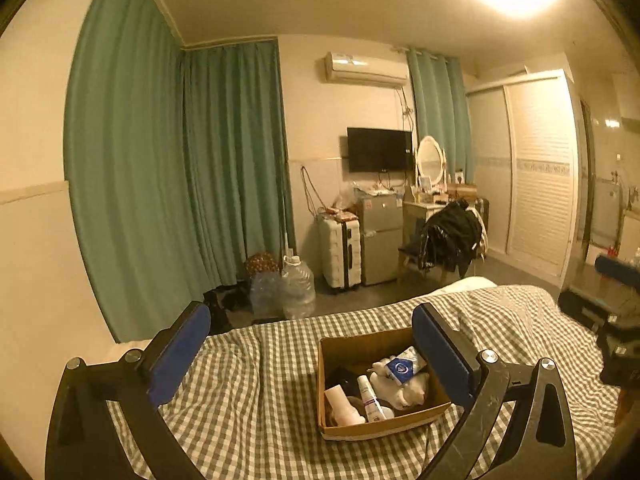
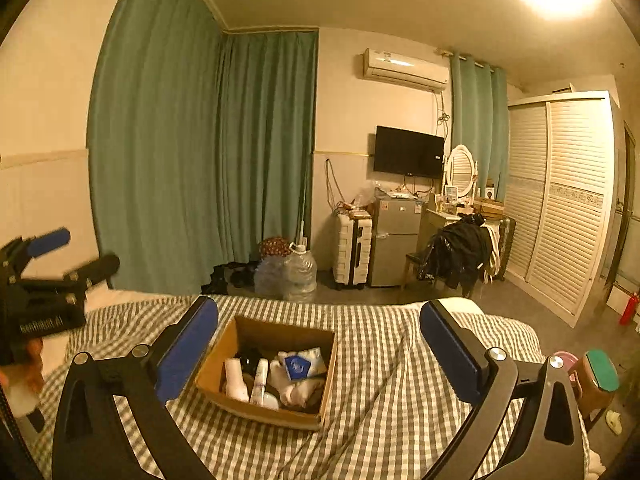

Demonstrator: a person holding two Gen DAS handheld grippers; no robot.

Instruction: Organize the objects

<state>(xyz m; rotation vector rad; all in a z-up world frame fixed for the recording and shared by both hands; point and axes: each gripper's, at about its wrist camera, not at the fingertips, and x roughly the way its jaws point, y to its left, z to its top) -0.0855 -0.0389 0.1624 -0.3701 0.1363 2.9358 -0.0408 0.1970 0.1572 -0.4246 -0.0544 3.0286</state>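
Cardboard box (image 2: 256, 396) sits open-topped on the gingham bedspread (image 2: 380, 400), holding bottles, socks and a blue packet; the white bottles (image 2: 236, 380) lie with caps toward the far wall. Left gripper (image 1: 310, 354) and right gripper (image 2: 318, 350) both gape wide, empty, above the bed. Only the right view shows a stool (image 2: 596, 384) and a red extinguisher (image 2: 629, 309).

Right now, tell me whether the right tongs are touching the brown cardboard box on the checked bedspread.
Apart. The right wrist view shows the right tongs open and empty, with the brown cardboard box lying on the checked bedspread beyond them.
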